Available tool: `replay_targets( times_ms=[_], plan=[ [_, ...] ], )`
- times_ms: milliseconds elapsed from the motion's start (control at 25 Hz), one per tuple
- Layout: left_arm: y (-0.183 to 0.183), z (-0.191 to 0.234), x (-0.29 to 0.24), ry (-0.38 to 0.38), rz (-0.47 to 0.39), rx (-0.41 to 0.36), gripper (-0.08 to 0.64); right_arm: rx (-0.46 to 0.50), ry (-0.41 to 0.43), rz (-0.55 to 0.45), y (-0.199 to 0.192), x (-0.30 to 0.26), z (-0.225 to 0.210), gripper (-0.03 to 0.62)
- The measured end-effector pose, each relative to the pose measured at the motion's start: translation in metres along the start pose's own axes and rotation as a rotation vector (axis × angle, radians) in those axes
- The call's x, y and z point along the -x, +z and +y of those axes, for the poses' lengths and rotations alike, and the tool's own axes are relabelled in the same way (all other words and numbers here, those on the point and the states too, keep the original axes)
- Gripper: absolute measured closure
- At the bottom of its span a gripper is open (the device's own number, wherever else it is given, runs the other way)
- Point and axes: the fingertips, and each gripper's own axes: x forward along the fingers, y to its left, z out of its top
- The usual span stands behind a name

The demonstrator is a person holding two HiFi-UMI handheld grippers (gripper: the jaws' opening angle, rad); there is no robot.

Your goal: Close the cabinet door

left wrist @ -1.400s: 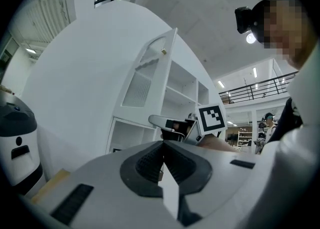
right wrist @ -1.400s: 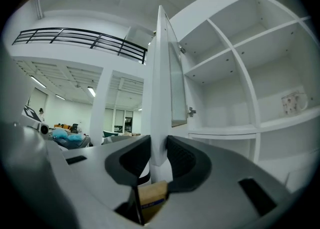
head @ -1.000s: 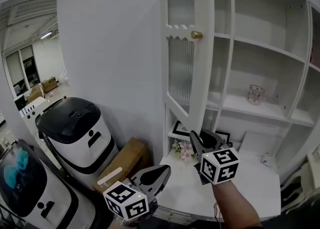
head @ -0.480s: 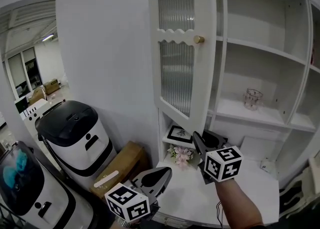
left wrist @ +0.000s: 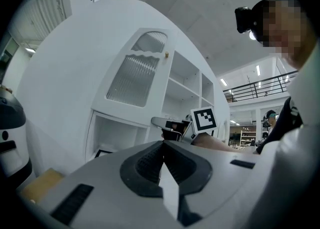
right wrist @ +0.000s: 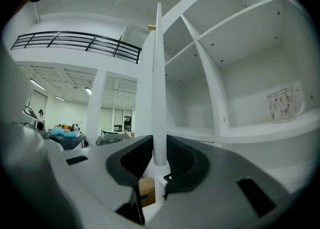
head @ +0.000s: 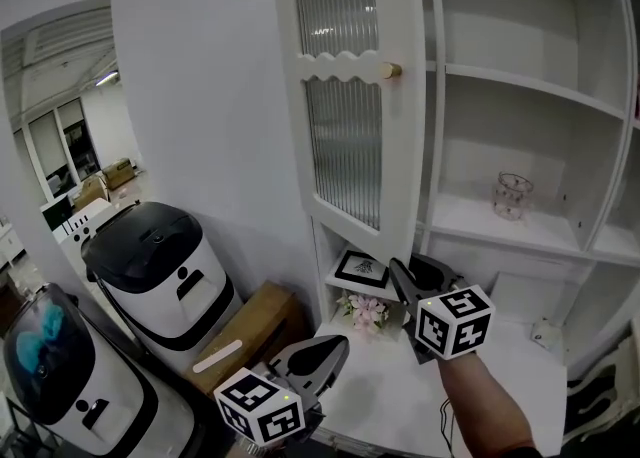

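Our right gripper [head: 408, 271] pinches the bottom edge of the white cabinet door with ribbed glass panes [head: 345, 96], which stands swung out from the white shelves [head: 520, 96]. Our left gripper [head: 338, 343] hangs low, jaws together, empty.

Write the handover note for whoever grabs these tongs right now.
Right tongs: clamped on the bottom edge of the cabinet door, on its knob side.
Left tongs: shut, empty, held low, touching nothing.
Door: open, swung out from the cabinet; shelves exposed, a glass cup on one.
Done: door gripped.
Left: swing it shut against the frame, then let go.
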Motion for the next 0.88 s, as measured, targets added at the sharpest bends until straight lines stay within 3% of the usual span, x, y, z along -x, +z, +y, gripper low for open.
replay_targets(
  times_ms=[360, 680, 880],
  plan=[
    [-0.005, 0.001, -0.017, 0.06, 0.006, -0.004, 0.554, -0.01, 0.01, -0.014, -0.002, -0.006, -0.032, 0.504],
    [-0.009, -0.008, -0.046, 0.066, -0.002, 0.005, 0.554, -0.01, 0.015, -0.007, -0.002, -0.006, -0.06, 0.476],
    [-0.012, -0.012, -0.063, 0.064, -0.007, 0.014, 0.554, 0.054, -0.012, 0.003, 0.0, -0.008, -0.079, 0.437]
  ],
)
